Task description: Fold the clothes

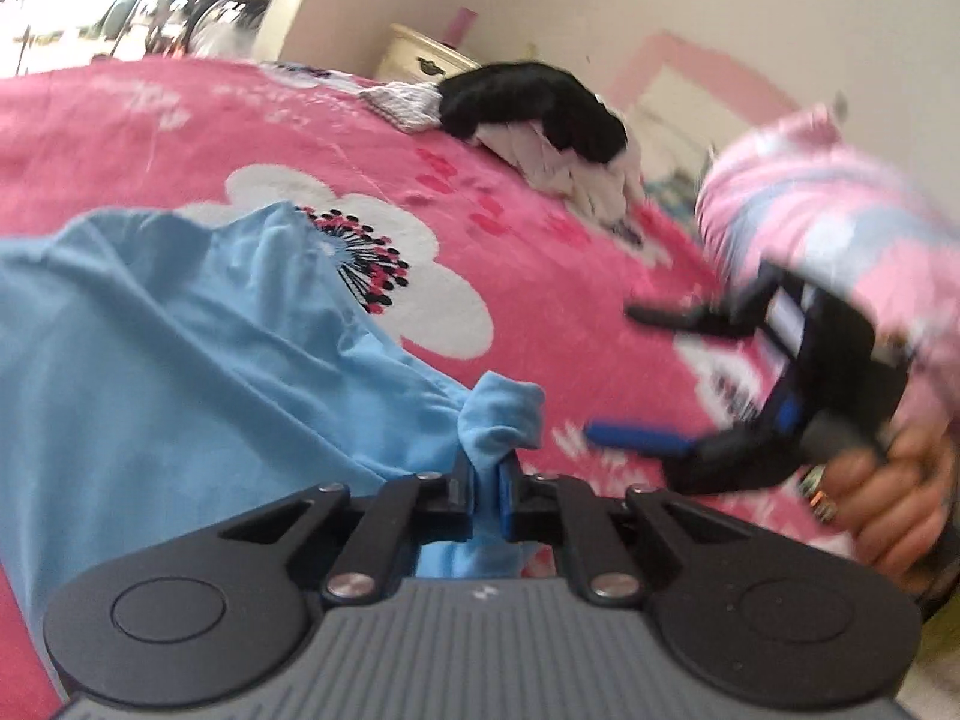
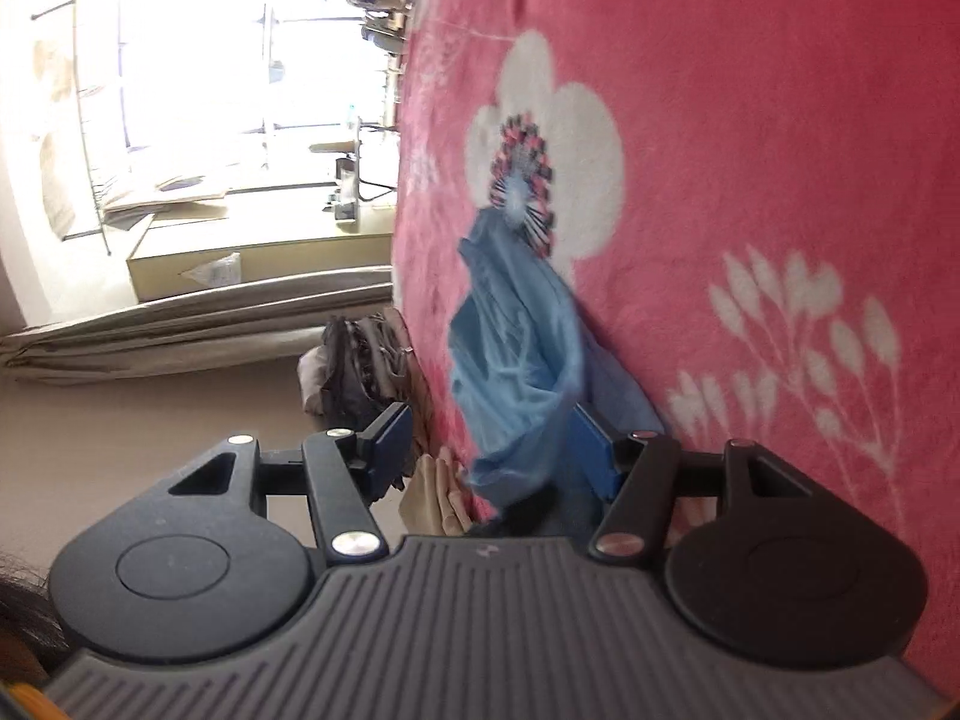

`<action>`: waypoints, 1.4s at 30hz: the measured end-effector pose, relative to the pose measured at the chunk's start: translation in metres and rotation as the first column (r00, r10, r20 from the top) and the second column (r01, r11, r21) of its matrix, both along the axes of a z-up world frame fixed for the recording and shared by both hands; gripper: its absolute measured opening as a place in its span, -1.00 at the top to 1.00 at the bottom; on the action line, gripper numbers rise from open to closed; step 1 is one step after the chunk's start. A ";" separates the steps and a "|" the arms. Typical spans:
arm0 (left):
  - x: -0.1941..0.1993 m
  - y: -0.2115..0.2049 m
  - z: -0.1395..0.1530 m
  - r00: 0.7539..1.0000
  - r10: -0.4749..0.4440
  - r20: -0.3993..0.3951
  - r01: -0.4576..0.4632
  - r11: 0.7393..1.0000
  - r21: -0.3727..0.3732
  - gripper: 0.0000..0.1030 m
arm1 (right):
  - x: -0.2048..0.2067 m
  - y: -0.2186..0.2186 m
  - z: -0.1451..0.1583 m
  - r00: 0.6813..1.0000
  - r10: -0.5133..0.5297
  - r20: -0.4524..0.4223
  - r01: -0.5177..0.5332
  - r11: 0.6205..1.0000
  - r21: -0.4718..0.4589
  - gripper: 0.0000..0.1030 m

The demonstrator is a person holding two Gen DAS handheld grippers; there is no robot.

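- Blue garment (image 1: 180, 348) lies rumpled on the pink floral blanket (image 1: 540, 252), partly over its white flower print.
- My left gripper (image 1: 486, 480) is clamped on a bunched corner of that garment, fabric poking up between the fingers.
- My right gripper (image 1: 624, 378) sits right of the garment, jaws spread wide, nothing pinched; blurred.
- Black and white clothes pile (image 1: 558, 126) lies well beyond the garment, at the blanket's far edge.
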State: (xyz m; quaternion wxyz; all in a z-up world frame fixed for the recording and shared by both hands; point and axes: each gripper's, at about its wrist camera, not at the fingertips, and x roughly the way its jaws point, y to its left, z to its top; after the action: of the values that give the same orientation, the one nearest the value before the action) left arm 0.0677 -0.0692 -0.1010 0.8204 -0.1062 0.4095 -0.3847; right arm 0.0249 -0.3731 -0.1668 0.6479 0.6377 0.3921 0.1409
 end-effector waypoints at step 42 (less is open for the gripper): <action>-0.056 -0.046 -0.007 0.934 -0.216 0.285 0.138 0.953 0.271 0.44 | 0.014 0.044 0.022 0.973 0.200 -0.113 -0.229 0.895 -0.382 0.78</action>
State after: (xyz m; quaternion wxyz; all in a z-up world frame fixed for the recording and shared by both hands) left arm 0.0117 -0.1148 -0.1082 0.8430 0.0961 0.3275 -0.4157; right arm 0.0385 -0.3288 -0.1453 0.7286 0.4523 0.5030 0.1072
